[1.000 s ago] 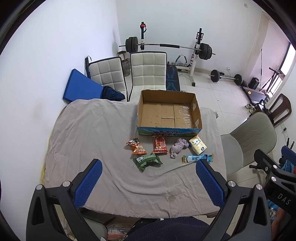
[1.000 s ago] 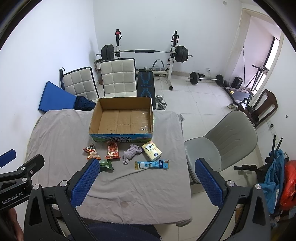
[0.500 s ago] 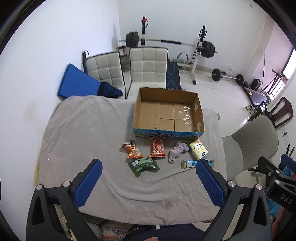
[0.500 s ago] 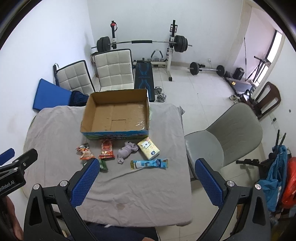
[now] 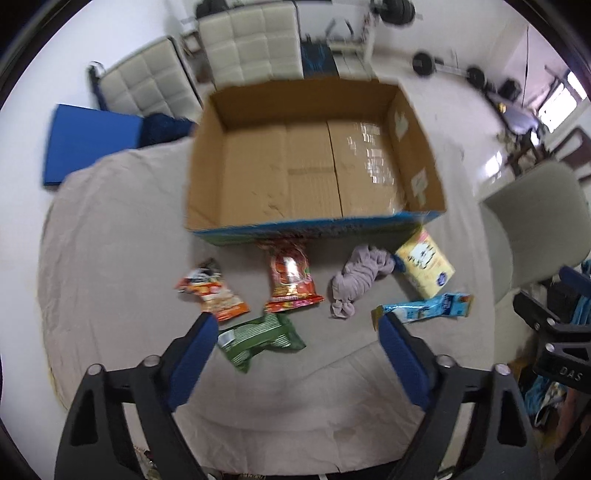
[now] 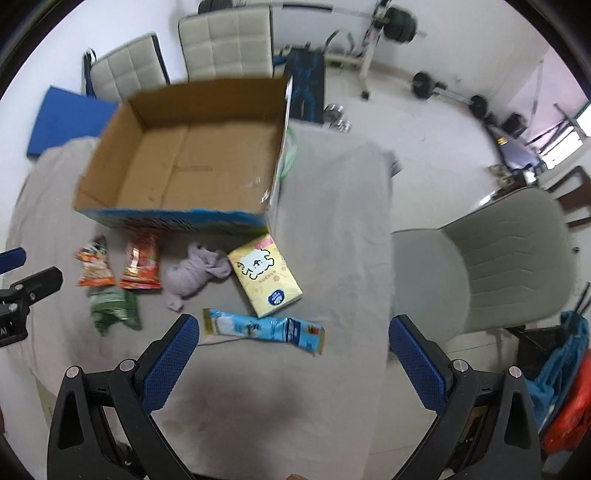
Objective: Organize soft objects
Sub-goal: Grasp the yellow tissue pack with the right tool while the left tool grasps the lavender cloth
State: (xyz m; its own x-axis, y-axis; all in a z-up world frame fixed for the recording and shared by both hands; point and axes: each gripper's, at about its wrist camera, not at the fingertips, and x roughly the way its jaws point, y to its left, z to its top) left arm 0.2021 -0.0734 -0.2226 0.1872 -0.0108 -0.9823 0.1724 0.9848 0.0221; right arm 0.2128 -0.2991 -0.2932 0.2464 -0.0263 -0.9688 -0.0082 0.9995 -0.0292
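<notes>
An empty cardboard box (image 5: 280, 177) (image 6: 192, 158) stands open on the cloth-covered table (image 5: 110, 240). In front of it lie an orange snack packet (image 5: 214, 291), a red one (image 5: 291, 277), a green one (image 5: 258, 339), a crumpled lilac cloth (image 5: 356, 277), a yellow tissue pack (image 6: 264, 275) and a long blue packet (image 6: 264, 330). My left gripper (image 5: 297, 328) hangs above the green packet, its jaws closing with nothing pressed between the pads. Above the blue packet, my right gripper (image 6: 293, 326) is wide open and holds nothing.
A grey chair (image 6: 498, 258) stands at the table's right edge. Two white padded chairs (image 5: 251, 44) and a blue mat (image 5: 88, 144) are behind the table. Gym weights (image 6: 399, 22) stand on the floor beyond. Bags (image 6: 565, 387) hang at the far right.
Both grippers have dropped toward the table and tipped further down, so the box and items look much larger. The left jaws stand narrower than before.
</notes>
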